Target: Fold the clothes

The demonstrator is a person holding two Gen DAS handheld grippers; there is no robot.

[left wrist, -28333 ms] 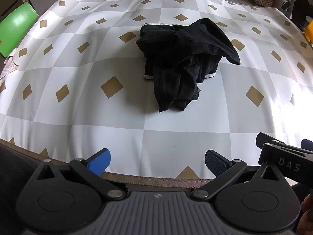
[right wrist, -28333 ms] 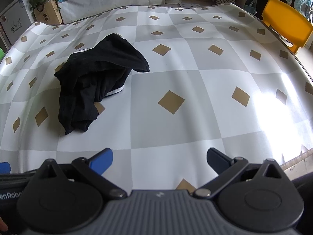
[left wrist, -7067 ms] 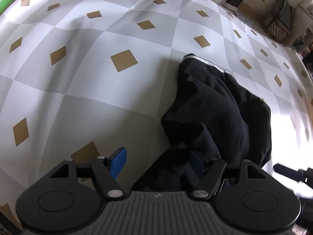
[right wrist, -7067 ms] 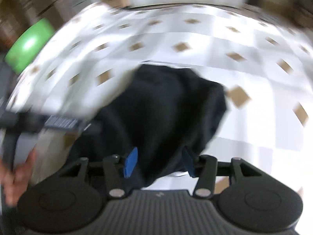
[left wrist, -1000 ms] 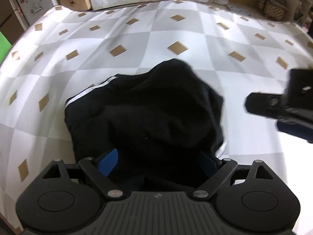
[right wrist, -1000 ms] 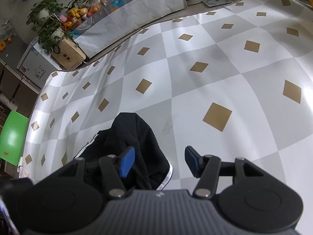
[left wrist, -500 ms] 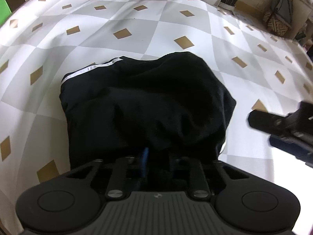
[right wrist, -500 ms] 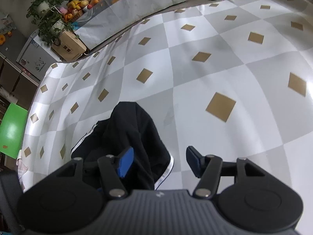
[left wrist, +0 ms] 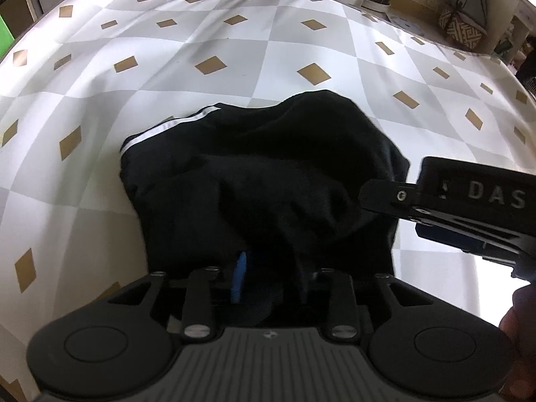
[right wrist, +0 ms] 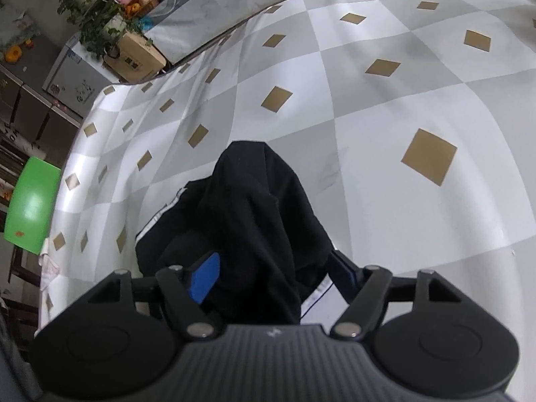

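Left wrist view shows my left gripper (left wrist: 268, 281) pinched on a fold of the soft black garment (left wrist: 268, 167), white-striped, heaped on the glossy checked bench (left wrist: 234, 47); its jaws are easing apart; my right gripper (right wrist: 273, 276) straddles the cloth, jaws widening, pads not pressing; green chair (right wrist: 30, 204) and potted plant (right wrist: 95, 10) behind.

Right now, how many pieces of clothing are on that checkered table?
1 that I can tell: a crumpled black garment with white stripes, lying in a heap near the table's front edge. Its folds could hide another piece.
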